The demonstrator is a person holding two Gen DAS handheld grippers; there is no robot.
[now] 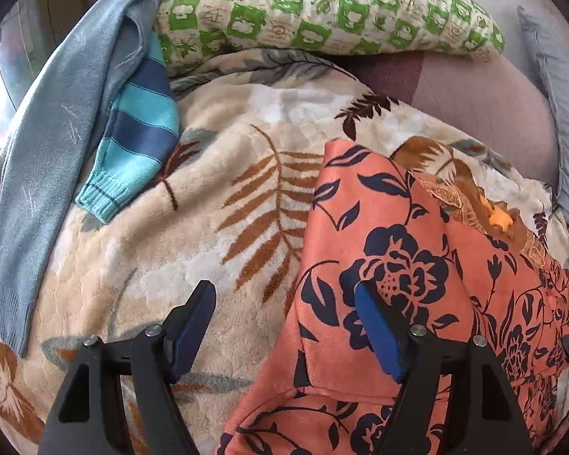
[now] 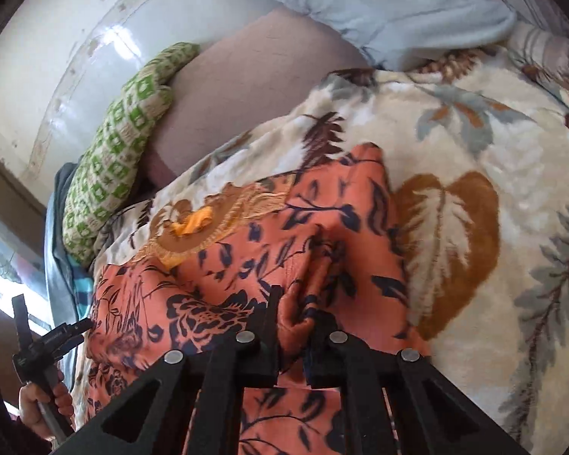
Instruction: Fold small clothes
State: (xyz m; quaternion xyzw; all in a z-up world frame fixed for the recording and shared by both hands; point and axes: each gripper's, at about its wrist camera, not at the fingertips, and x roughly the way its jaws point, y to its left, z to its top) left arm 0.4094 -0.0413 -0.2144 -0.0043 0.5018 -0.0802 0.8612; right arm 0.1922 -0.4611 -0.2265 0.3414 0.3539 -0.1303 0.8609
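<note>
Right gripper (image 2: 294,326) clamped on bunched orange floral garment (image 1: 390,250) lying on leaf-print blanket (image 1: 208,197), likely to lift that edge for folding; left gripper (image 1: 284,326) wide open, straddling its left edge.

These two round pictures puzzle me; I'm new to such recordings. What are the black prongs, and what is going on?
Each picture comes from a fisheye camera on hand-held tongs, looking along their two fingers. In the left wrist view, the left tongs are open, one finger resting over an orange floral garment. In the right wrist view, the right tongs are shut on a fold of that garment; the person's hand shows at lower left. Everything lies on a leaf-patterned blanket, along with a striped knit piece, a grey-blue garment and a green checked pillow.
</note>
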